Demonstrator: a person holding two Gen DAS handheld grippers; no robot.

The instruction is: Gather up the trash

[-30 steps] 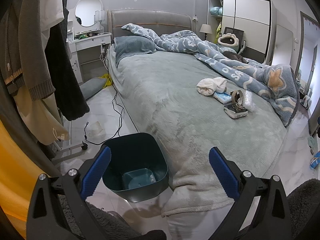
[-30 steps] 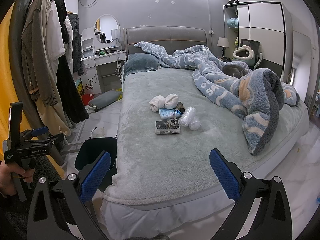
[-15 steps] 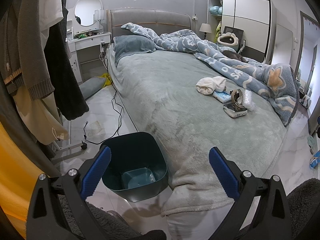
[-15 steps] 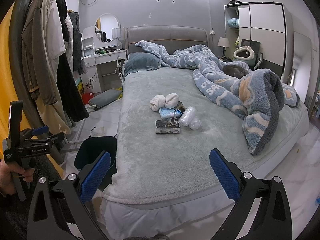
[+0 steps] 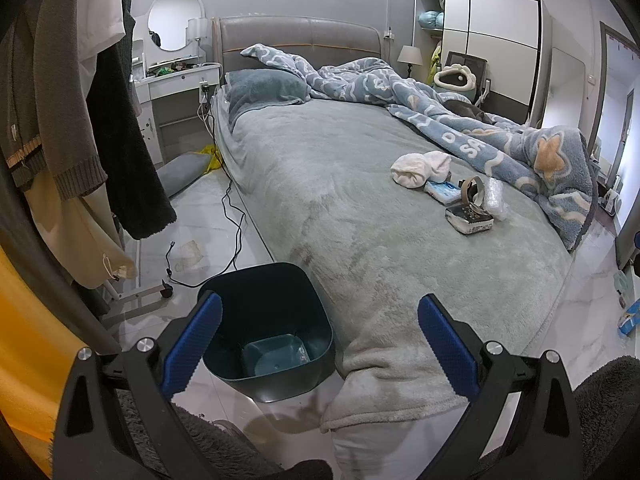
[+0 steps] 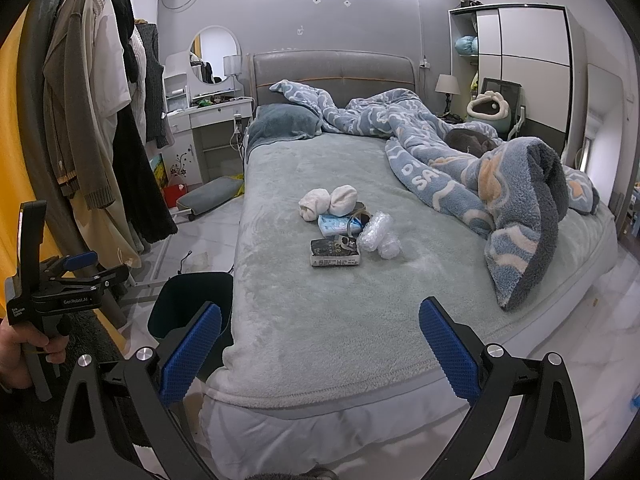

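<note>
Both grippers [image 5: 318,334] [image 6: 320,334] spread, empty; bin [image 5: 266,320] at bed [image 5: 360,220] edge.

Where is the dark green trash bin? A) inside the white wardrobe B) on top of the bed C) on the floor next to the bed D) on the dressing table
C: the trash bin stands on the tiled floor right against the side of the bed, near its foot corner.

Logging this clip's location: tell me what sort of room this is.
A home bedroom, most likely: a large bed with a rumpled blue blanket, a dressing table under a round mirror, and a wardrobe.
</note>
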